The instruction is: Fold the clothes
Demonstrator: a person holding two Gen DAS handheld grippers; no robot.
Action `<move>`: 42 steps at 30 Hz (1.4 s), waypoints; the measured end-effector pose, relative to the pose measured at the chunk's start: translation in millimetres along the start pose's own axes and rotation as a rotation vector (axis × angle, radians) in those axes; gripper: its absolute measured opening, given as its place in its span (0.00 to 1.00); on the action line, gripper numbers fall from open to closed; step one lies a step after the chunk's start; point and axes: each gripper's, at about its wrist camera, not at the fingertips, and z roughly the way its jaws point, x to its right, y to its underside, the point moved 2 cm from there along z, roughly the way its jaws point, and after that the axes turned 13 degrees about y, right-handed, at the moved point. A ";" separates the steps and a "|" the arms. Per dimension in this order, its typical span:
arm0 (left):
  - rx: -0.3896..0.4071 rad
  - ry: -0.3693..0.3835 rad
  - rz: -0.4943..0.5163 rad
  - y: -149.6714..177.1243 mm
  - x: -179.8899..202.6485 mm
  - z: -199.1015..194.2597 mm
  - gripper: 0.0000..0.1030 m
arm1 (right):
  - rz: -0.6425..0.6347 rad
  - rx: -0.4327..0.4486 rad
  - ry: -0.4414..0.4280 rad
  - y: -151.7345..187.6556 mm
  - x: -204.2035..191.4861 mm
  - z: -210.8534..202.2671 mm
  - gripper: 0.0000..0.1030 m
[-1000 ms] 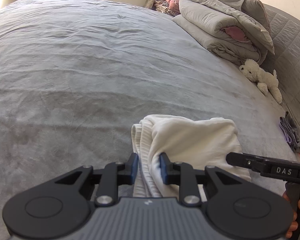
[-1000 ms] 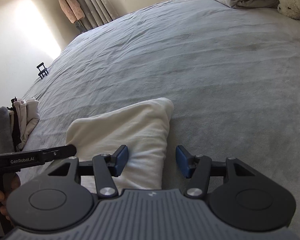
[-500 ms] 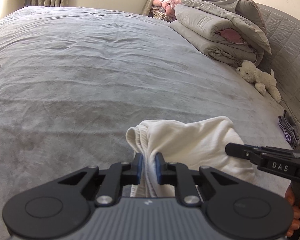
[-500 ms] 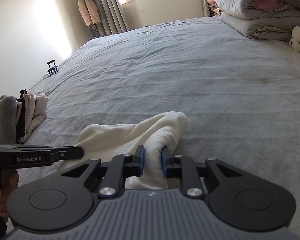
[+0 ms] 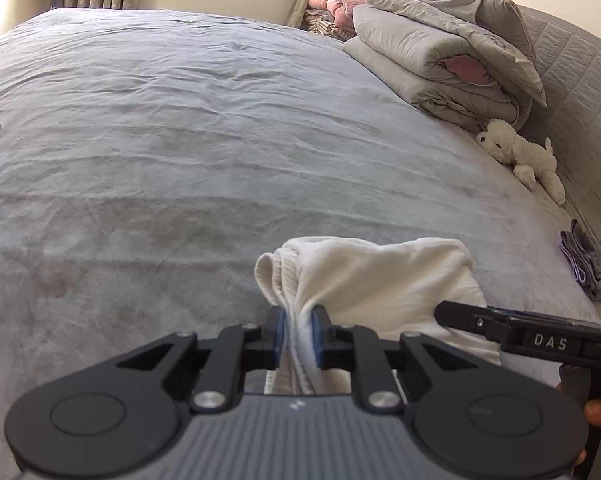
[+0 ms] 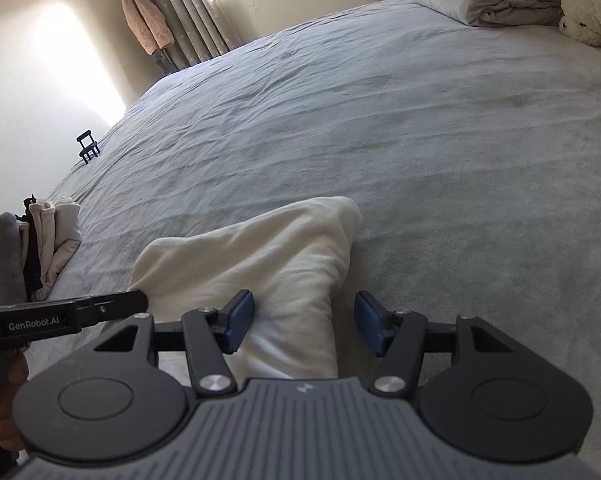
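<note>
Item: cream-white folded garment (image 5: 384, 280), lying at the near edge of a grey bed (image 5: 180, 140), right of centre in the left wrist view.

Left gripper (image 5: 299, 330): jaws almost closed, pinching the bunched ribbed edge at the garment's near left corner.

Right gripper (image 6: 304, 328): jaws have just been opening and stand about half open; the garment's near right end lies between them, the left pad touching or just beside the cloth, the right pad clear of it. Nothing gripped.

Step in hand, judged: tidying or re-gripping the near edge of a fold. To do it well, keep the left pinch steady and low so the layers do not slide, and close the right jaws on all layers at the matching corner before lifting, so both corners rise level.

Writing: "DAS" on the right gripper's arm, left wrist view; "GenRobot.AI" on the left gripper's arm, right wrist view.

Other stock: folded grey duvet (image 5: 440, 60) and white plush dog (image 5: 520, 154) at the far right; clothes pile (image 6: 40, 248) near left; small black stand (image 6: 88, 152) at the far left edge.
</note>
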 end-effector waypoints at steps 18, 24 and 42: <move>0.035 0.040 0.007 -2.1 6.2 -9.5 0.14 | -0.113 0.176 0.069 -17.6 -11.4 -33.4 0.15; 0.009 0.004 0.019 0.1 2.9 -0.8 0.15 | -0.073 0.072 0.058 -12.1 -2.6 -13.9 0.24; -0.006 0.007 0.003 0.9 -1.6 1.0 0.18 | 0.106 0.001 -0.072 -13.1 12.9 16.4 0.65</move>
